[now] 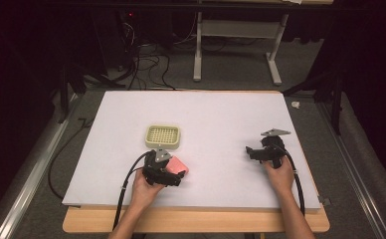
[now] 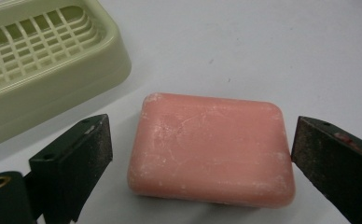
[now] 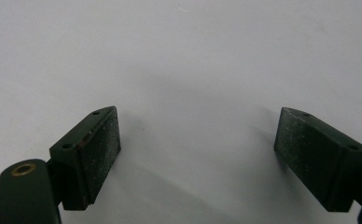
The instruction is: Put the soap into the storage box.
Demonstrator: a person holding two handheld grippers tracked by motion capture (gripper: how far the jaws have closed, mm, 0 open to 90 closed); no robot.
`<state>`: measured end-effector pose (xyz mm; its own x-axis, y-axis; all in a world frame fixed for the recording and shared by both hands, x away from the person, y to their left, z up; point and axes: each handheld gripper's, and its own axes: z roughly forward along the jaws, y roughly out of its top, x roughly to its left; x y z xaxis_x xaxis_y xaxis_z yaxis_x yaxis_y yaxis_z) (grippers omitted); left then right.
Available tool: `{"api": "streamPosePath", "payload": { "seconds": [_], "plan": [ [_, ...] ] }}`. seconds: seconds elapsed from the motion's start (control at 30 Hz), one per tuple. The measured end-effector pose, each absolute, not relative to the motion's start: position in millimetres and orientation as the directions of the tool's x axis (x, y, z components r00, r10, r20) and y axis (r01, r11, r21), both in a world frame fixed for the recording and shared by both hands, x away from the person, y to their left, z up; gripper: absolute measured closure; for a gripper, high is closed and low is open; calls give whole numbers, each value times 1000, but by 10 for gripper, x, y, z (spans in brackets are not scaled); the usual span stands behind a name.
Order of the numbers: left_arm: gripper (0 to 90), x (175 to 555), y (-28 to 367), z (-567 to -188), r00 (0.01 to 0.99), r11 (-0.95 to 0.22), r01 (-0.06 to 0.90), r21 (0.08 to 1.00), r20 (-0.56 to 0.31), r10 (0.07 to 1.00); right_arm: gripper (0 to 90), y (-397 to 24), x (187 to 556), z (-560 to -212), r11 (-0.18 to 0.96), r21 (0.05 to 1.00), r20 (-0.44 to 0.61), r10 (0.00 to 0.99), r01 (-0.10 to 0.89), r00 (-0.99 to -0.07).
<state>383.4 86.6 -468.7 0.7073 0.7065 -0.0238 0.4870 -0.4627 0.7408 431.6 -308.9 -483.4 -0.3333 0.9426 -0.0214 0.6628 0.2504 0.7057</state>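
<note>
Near the front edge of the white sheet-covered table surface (image 1: 221, 114), left of centre, the left gripper (image 1: 173, 175) is held in a person's left hand (image 1: 144, 189). Its jaws are spread wide, one on each side of a pink rectangular soap bar with rounded corners (image 2: 212, 147); a narrow gap is seen between each jaw and the bar, so no contact is noted. The bar lies flat on the surface, its top marked with pale scuffs. Just beyond it, toward the centre of the surface, a pale green plastic soap dish with a gridded insert (image 1: 162, 136) sits upright, close to the bar but apart from it. Toward the right edge, the right gripper (image 1: 253, 152) is held in the right hand (image 1: 279, 173), with its black cable trailing back over the front edge. In the right gripper view its jaws are seen spread wide, with bare white surface between them. Beyond the far edge, a grey floor with black cables and a white table frame is noted.
</note>
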Motion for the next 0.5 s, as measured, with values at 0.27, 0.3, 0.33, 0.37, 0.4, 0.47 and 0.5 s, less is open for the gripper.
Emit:
{"api": "streamPosePath", "payload": {
  "seconds": [0.27, 0.3, 0.33, 0.37, 0.4, 0.47, 0.5],
  "plan": [
    [68, 3859, 803, -4739, 710, -475, 493, 729, -22, 704, 149, -3089, 4315, -4832, 251, 704, -21, 942, 664, -334],
    [71, 3863, 796, -4748, 711, -475, 495, 728, -24, 703, 149, -3089, 4316, -4833, 251, 706, -21, 943, 663, -333],
    [71, 3865, 791, -4753, 711, -476, 496, 726, -24, 703, 149, -3089, 4316, -4833, 251, 706, -21, 943, 663, -333],
    [75, 3868, 784, -4762, 711, -478, 497, 724, -25, 702, 149, -3089, 4316, -4833, 250, 706, -21, 943, 663, -334],
    [75, 3870, 780, -4767, 711, -477, 498, 725, -27, 702, 149, -3089, 4316, -4833, 250, 706, -21, 943, 663, -334],
    [81, 3874, 770, -4778, 712, -481, 498, 722, -24, 702, 149, -3089, 4316, -4834, 250, 706, -21, 943, 663, -333],
    [90, 3876, 764, -4788, 713, -484, 500, 718, -24, 701, 149, -3089, 4316, -4834, 250, 706, -21, 943, 663, -333]
  ]
}}
